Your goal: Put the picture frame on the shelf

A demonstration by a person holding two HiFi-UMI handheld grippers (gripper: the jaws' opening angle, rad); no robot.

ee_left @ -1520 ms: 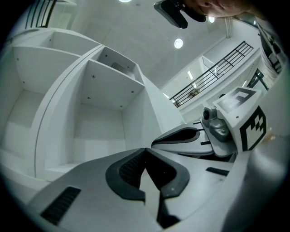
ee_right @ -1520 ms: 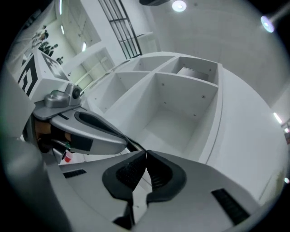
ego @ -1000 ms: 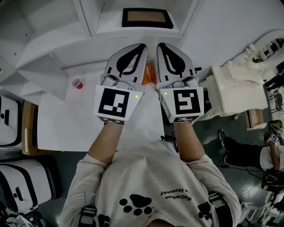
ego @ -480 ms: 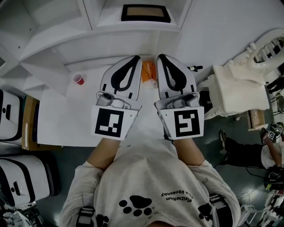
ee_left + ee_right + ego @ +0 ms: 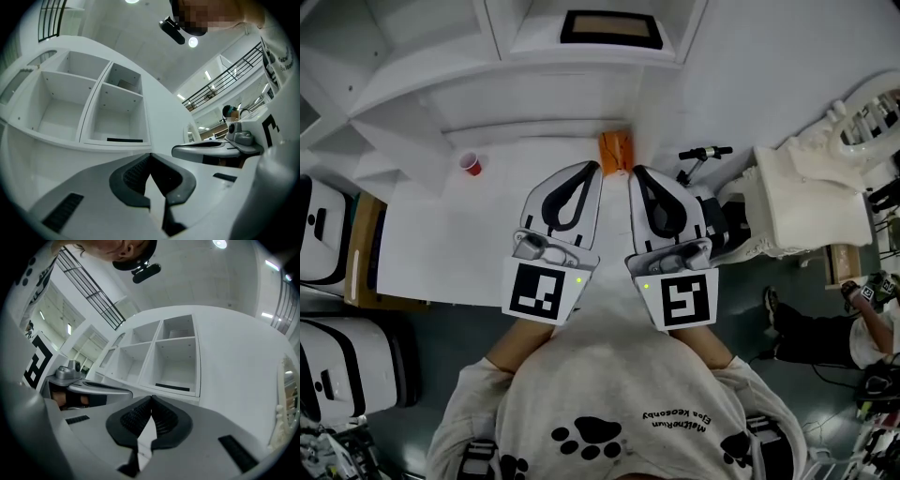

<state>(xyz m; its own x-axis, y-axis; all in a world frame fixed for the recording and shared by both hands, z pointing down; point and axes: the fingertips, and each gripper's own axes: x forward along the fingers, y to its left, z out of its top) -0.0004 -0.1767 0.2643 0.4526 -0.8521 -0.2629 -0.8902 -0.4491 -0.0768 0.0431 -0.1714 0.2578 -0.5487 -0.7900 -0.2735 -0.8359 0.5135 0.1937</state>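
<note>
Frame [image 5: 610,29] lies flat in a compartment of the shelf [image 5: 412,84], at the far side of the head view, well apart from both of your grippers. You hold the left gripper [image 5: 594,169] and the right gripper [image 5: 634,172] side by side over the near edge of the table [image 5: 441,244], both pointing toward the shelf. An orange thing [image 5: 616,150] sits just beyond their tips, and a red cup [image 5: 471,164] stands to the far left on the table.

In the left gripper view, the left gripper [image 5: 150,154] has its jaws pressed together at the tips with nothing between them. The frame [image 5: 124,139] shows as a thin dark strip on the floor of the shelf's [image 5: 89,117] lower right compartment.

In the right gripper view, the right gripper [image 5: 151,398] is likewise closed tip to tip and empty. The frame [image 5: 172,387] lies on the floor of the lower right compartment of the shelf [image 5: 152,352], far ahead of the jaws.
</note>
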